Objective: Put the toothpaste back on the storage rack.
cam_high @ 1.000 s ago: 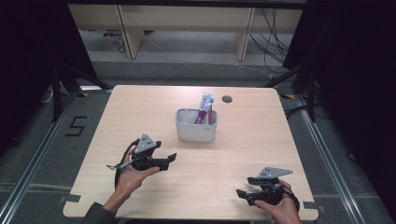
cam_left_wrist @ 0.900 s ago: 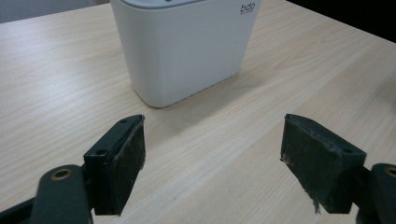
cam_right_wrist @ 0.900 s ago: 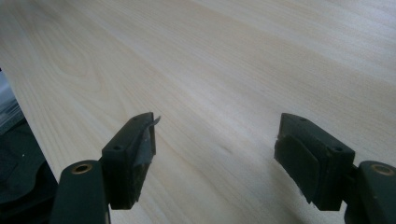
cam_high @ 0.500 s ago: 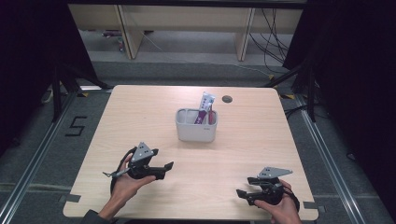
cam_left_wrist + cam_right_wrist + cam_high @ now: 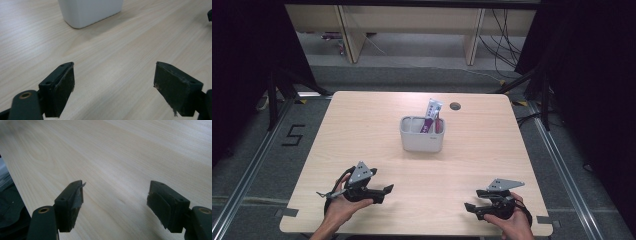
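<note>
Seen from above: pale wooden tabletop (image 5: 362, 125) with a white container (image 5: 422, 141) just past centre, toward 12 o'clock. Standing in its right-hand part, a purple-and-white packet (image 5: 432, 114), tilted and poking above the rim, beside something slim and reddish, too small to identify.

Left gripper (image 5: 382, 190) held low near the front edge at about 7 o'clock, jaws wide apart and empty, pointed toward 3 o'clock. In the left gripper view, the container (image 5: 90, 11) straight ahead, well apart from the jaws. Right gripper (image 5: 472, 206) at about 5 o'clock, jaws likewise spread and holding nothing, aimed toward 9 o'clock across bare wood.

Judged as a resting stage, with nothing gripped and no reach begun. Next move likely calls for lifting one gripper toward 12 o'clock, above the rim, then closing on the packet's exposed top.

Print on the packet too small to read. On the floor at 9 o'clock, a taped "5" (image 5: 294, 135).
</note>
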A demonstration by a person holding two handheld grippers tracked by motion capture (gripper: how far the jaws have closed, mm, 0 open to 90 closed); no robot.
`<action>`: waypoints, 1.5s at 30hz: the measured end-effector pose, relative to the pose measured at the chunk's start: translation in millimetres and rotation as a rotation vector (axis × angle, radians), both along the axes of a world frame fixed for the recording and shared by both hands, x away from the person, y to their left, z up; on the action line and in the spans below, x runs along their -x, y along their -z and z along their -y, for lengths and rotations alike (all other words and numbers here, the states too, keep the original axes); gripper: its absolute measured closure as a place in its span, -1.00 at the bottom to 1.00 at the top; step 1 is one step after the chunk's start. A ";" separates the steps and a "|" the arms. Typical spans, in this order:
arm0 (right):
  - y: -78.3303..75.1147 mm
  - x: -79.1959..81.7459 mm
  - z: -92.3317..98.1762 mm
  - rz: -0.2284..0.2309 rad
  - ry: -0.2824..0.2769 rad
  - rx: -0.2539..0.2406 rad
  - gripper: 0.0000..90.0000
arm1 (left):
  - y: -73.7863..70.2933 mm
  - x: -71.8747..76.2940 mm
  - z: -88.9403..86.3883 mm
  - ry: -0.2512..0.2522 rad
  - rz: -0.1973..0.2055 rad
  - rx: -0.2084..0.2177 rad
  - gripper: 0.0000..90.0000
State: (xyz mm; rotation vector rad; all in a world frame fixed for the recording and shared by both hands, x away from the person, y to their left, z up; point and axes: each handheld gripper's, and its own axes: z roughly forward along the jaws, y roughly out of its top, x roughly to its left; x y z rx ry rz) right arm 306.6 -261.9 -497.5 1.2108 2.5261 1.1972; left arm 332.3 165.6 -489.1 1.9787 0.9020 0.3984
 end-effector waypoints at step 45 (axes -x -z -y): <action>0.1 0.4 -3.7 0.014 -0.009 0.024 -0.35 | 25.0 41.9 -6.4 0.081 -0.086 -0.177 -0.63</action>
